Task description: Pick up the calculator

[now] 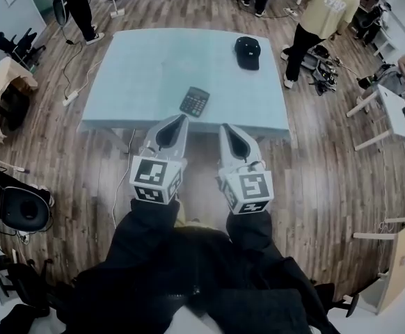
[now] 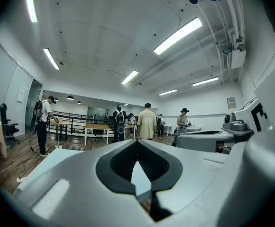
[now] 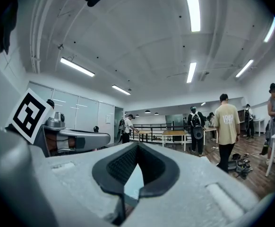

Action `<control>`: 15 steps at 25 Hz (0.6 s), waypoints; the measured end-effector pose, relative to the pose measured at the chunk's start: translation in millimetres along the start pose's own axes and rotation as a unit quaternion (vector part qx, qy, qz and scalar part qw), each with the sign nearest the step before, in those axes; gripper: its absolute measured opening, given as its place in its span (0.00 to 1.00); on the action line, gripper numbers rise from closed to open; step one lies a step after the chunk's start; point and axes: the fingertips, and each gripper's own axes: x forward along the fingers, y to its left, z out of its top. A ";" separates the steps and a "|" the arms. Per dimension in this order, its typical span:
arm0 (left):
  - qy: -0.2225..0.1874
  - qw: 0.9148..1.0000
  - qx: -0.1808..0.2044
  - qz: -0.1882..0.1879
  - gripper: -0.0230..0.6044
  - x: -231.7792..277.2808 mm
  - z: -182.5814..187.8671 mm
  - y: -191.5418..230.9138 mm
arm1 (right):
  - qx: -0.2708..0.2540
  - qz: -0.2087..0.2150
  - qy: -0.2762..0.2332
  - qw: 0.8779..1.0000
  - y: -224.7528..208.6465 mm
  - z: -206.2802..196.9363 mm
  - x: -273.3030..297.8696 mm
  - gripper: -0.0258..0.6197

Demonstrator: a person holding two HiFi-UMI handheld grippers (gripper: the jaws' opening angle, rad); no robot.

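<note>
A dark calculator (image 1: 195, 101) lies flat near the front edge of the light blue table (image 1: 140, 75). Both grippers hover side by side in front of the table, short of its edge and pointing toward it. My left gripper (image 1: 182, 120) is shut with nothing in it, just below and left of the calculator. My right gripper (image 1: 224, 127) is likewise shut and empty, below and right of it. In the left gripper view the jaws (image 2: 137, 143) meet at the tip. The right gripper view shows the same closed tips (image 3: 137, 145). Neither of those views shows the calculator.
A black cap (image 1: 248, 51) rests on the table's far right part. A person in a tan shirt (image 1: 321, 16) stands at the table's right far corner and another person (image 1: 77, 5) at the far left. A white cable and power strip (image 1: 71, 97) lie on the floor left of the table.
</note>
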 end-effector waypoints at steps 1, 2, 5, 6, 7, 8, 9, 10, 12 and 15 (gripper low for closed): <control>0.001 1.000 -0.002 -0.002 0.04 5.6 -1.9 3.8 | 0.001 -0.001 0.004 1.000 -2.4 -4.1 4.9 0.04; 0.002 1.000 -0.003 -0.005 0.04 12.2 -3.2 7.4 | 0.002 -0.002 0.009 1.000 -5.5 -8.4 10.5 0.04; 0.001 1.000 -0.004 -0.018 0.04 35.6 -2.5 17.0 | 0.003 -0.008 0.015 1.000 -17.1 -14.5 30.3 0.04; -0.001 1.000 -0.004 -0.022 0.04 44.0 -0.8 20.4 | 0.003 -0.010 0.014 1.000 -21.4 -13.7 37.7 0.04; -0.004 1.000 -0.003 -0.027 0.04 52.8 1.6 24.5 | 0.002 -0.013 0.013 1.000 -26.0 -12.6 45.9 0.04; -0.007 0.999 -0.003 -0.031 0.04 61.9 4.1 29.6 | 0.001 -0.016 0.011 1.000 -30.6 -11.2 55.1 0.04; -0.010 0.999 -0.002 -0.035 0.04 71.7 6.8 35.6 | 0.001 -0.017 0.009 1.000 -35.1 -9.3 65.4 0.04; -0.012 0.999 -0.002 -0.038 0.04 81.8 9.4 42.4 | 0.001 -0.017 0.006 1.000 -39.2 -7.0 76.5 0.04; -0.015 0.999 -0.004 -0.041 0.04 101.4 15.2 57.8 | 0.001 -0.014 0.003 1.000 -46.1 -1.8 99.8 0.04; -0.018 0.999 -0.008 -0.041 0.04 129.0 25.7 82.3 | -0.002 -0.007 0.000 1.000 -54.3 7.9 135.9 0.04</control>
